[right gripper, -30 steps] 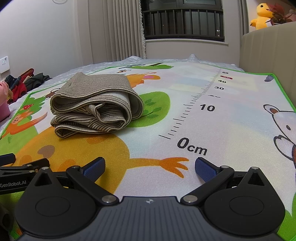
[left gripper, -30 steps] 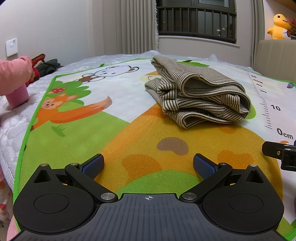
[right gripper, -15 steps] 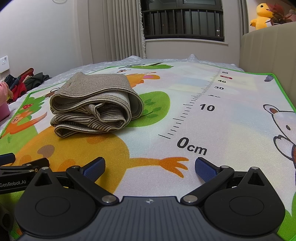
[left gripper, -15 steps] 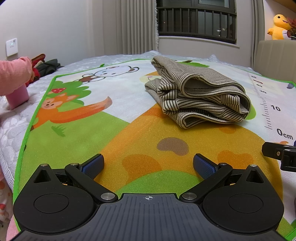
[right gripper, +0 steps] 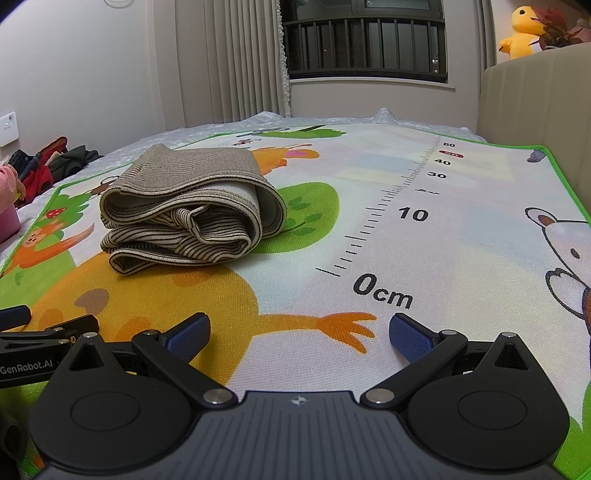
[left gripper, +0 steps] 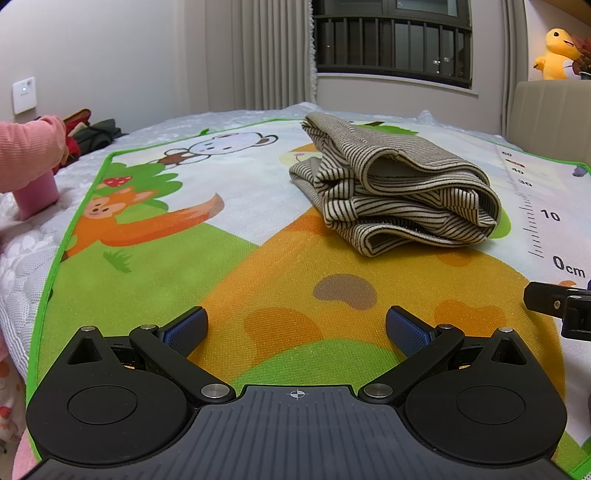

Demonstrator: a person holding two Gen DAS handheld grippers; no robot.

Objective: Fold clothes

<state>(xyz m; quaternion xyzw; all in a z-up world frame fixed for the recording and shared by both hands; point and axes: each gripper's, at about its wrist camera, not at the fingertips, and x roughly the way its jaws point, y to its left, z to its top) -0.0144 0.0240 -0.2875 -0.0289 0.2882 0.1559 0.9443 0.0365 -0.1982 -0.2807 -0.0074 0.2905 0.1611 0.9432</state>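
A beige and dark striped garment (left gripper: 399, 192) lies folded into a thick bundle on a colourful cartoon play mat (left gripper: 229, 258). In the right wrist view the same folded garment (right gripper: 188, 210) sits ahead and to the left. My left gripper (left gripper: 295, 328) is open low over the mat's near part, well short of the bundle, with nothing between its blue pads. My right gripper (right gripper: 299, 332) is also open and empty, near the printed "0cm" mark (right gripper: 382, 291). Each gripper's black frame shows at the other view's edge.
The mat covers a white quilted bed (left gripper: 22, 258). A person's pink sleeve (left gripper: 29, 151) and a pink block (left gripper: 37, 195) sit at the left edge. Dark and red clothes (right gripper: 48, 162) lie at the far left. A beige headboard (right gripper: 535, 103) rises at right, with a yellow plush toy (right gripper: 521, 33) on top.
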